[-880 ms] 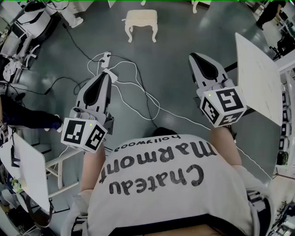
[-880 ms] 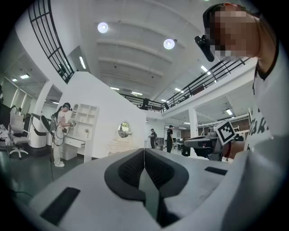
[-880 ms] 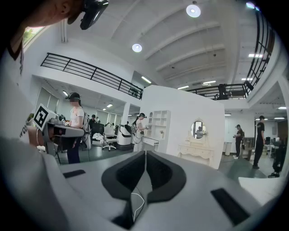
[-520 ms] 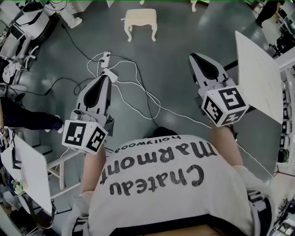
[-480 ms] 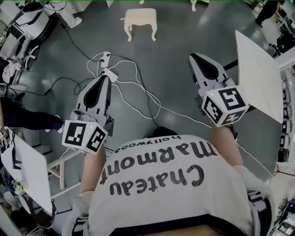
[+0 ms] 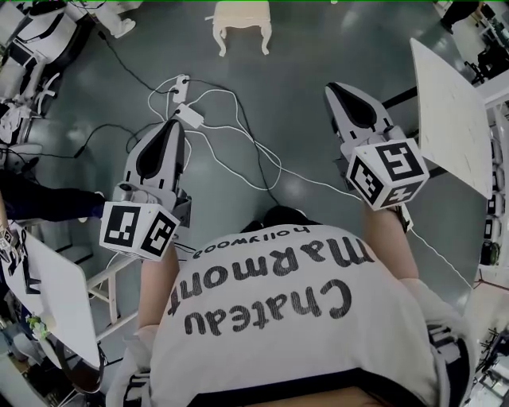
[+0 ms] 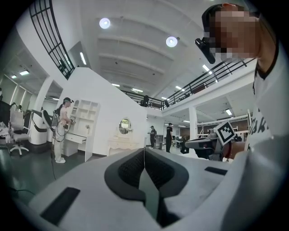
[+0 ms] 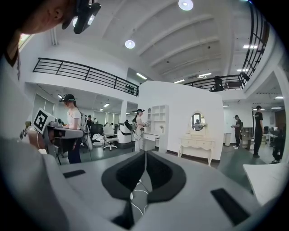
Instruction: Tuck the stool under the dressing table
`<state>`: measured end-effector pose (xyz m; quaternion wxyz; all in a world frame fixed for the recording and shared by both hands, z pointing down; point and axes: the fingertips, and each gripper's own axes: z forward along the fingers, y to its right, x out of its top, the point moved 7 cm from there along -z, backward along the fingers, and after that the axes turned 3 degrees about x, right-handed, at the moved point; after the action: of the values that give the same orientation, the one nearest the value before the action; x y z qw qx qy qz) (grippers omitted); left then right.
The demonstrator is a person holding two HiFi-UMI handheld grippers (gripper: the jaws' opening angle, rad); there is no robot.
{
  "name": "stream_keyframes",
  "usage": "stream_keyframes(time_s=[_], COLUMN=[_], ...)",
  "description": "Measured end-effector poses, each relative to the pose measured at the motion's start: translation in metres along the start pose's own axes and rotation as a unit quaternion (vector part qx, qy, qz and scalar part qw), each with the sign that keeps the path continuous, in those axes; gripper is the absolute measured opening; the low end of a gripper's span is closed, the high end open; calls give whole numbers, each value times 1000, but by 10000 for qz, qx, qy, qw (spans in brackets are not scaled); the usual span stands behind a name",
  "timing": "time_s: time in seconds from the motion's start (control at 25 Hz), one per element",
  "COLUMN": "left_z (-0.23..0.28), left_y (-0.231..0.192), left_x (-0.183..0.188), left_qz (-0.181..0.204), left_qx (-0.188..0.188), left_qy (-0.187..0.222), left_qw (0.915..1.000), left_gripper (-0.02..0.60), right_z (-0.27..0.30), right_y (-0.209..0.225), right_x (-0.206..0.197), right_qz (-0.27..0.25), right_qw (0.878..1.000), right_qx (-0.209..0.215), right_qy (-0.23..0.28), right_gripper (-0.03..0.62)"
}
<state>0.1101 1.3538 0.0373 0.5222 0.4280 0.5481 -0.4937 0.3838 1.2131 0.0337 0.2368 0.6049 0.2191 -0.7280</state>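
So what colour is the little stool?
Cream, nearly white. The stool shows best in the head view.

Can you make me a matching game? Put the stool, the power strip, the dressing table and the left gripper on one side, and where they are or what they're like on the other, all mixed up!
Things:
1. stool
2. power strip
3. dressing table
4. left gripper

Clues:
A. jaws shut, holding nothing
B. by the white wall, with an oval mirror on top
C. cream, at the top edge of the head view
D. on the floor, between the stool and the left gripper

Pairs: 1-C, 2-D, 3-B, 4-A
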Motion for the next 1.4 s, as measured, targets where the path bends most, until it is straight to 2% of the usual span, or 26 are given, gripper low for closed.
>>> stream_keyframes(time_s=[0.36, 0.6, 0.8, 1.04, 1.24, 1.4], left_z=[-6, 5, 33, 89, 148, 186], left_y=[-11, -12, -14, -13, 4, 11], left_x=[1, 6, 6, 2, 7, 6], left_qz=[56, 120, 47, 27, -9, -19], left_qx=[-34, 48, 268, 407, 408, 559], left_qy=[134, 187, 158, 177, 285, 303], left_qw=[9999, 9997, 9995, 9990, 9988, 9980], left_gripper=[23, 23, 23, 23, 23, 23], right_z=[10, 24, 50, 89, 109, 130], right_y=[-15, -2, 27, 76, 135, 177], right_x=[0, 8, 14, 12, 16, 16], right_qz=[-17, 41, 15, 26, -44, -42], right_qw=[9999, 9995, 9990, 9977, 9970, 9955], right_qx=[36, 137, 320, 585, 720, 909], right_qy=[102, 285, 298, 328, 291, 281], right_gripper=[32, 32, 32, 32, 32, 32])
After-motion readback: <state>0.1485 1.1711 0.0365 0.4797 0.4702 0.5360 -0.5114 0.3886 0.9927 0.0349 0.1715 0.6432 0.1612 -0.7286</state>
